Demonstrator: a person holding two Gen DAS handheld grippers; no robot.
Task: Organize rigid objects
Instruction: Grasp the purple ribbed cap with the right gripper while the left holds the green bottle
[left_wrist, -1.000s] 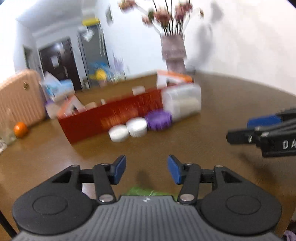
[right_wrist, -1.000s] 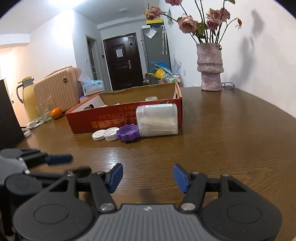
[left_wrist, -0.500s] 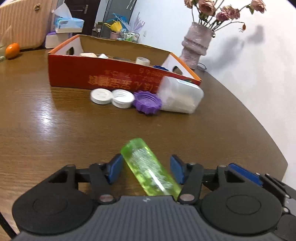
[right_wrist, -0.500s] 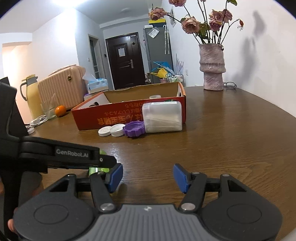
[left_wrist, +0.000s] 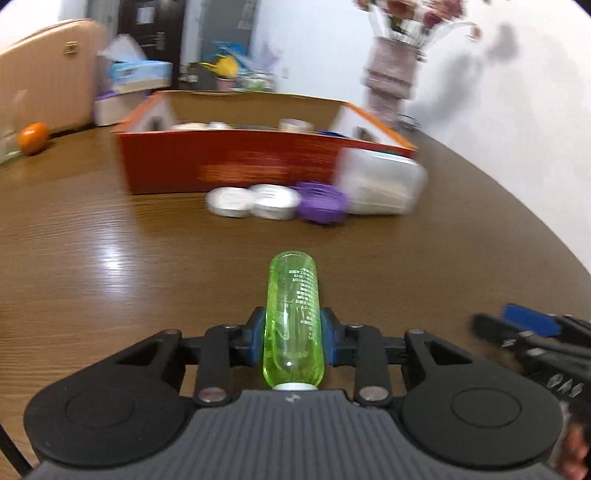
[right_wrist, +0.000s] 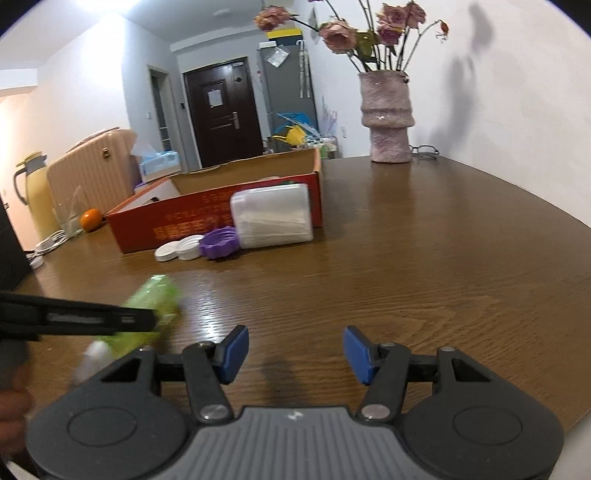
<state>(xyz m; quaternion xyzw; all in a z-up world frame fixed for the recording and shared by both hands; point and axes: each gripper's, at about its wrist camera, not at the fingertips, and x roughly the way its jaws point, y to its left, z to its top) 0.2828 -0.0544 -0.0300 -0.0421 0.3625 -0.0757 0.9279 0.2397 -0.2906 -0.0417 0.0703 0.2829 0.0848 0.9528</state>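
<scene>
a lived-in room with a dark door and a pink suitcase lies behind the brown wooden worktop (right_wrist: 424, 258), whose wide right side runs bare to its curved edge. the left gripper (left_wrist: 291, 341) has just clamped the green bottle (left_wrist: 293, 321), long axis pointing away toward the red box (left_wrist: 229, 166), white cap nearest the camera. the right gripper (right_wrist: 293, 354) stands apart, empty.

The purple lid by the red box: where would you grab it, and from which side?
Judging by its pose, take the purple lid across its ribbed rim from above, fingers in front and behind. It lies flat on the table, flanked by a white lid and the clear tub, so the sides look blocked.
</scene>
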